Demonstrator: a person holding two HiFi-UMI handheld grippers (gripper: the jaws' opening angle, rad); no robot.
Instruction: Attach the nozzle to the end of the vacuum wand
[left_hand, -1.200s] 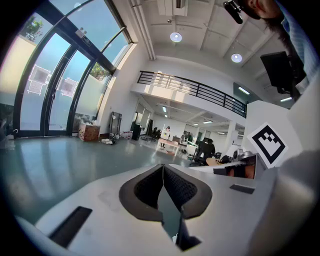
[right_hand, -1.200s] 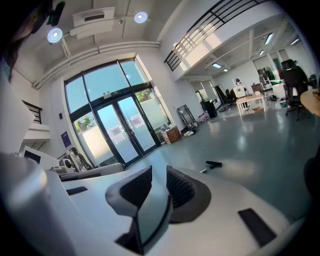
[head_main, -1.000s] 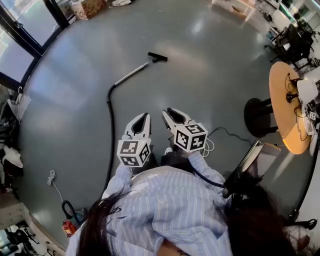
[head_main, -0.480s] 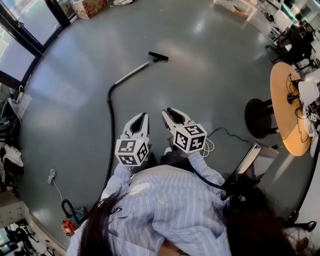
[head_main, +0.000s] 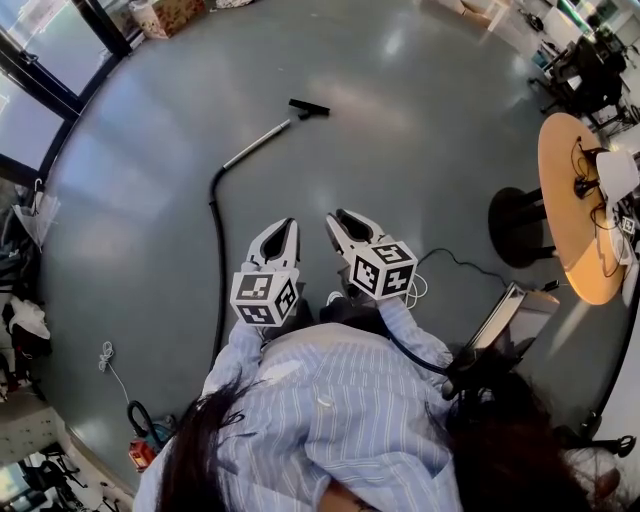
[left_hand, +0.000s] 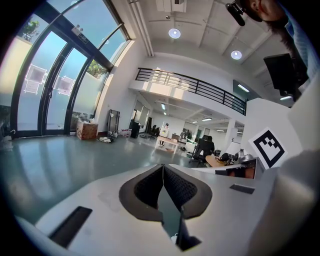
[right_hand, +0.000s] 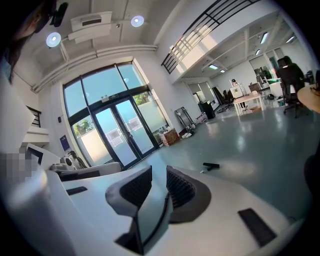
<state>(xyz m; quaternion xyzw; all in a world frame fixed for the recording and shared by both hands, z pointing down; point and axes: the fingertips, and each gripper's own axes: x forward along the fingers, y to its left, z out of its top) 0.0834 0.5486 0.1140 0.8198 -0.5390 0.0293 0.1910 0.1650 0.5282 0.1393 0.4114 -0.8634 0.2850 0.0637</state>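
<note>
I log: black nozzle (head_main: 310, 108) just beside silver wand (head_main: 258, 146) tip, black hose (head_main: 217, 250) trailing across the floor; left gripper (head_main: 287, 225) fingers clenched empty, right gripper (head_main: 338, 216) fingers parted, empty.

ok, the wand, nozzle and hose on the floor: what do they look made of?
The wand is likely metal: a thin, straight, silvery tube with a pale sheen. The nozzle is probably matte black plastic, though it is too small to be sure. The hose looks like flexible black rubber or plastic, since it lies in a long curve.

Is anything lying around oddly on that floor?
The vacuum wand and its black hose sprawl across the grey floor, and the black nozzle lies just off the wand's end, apparently unattached.
</note>
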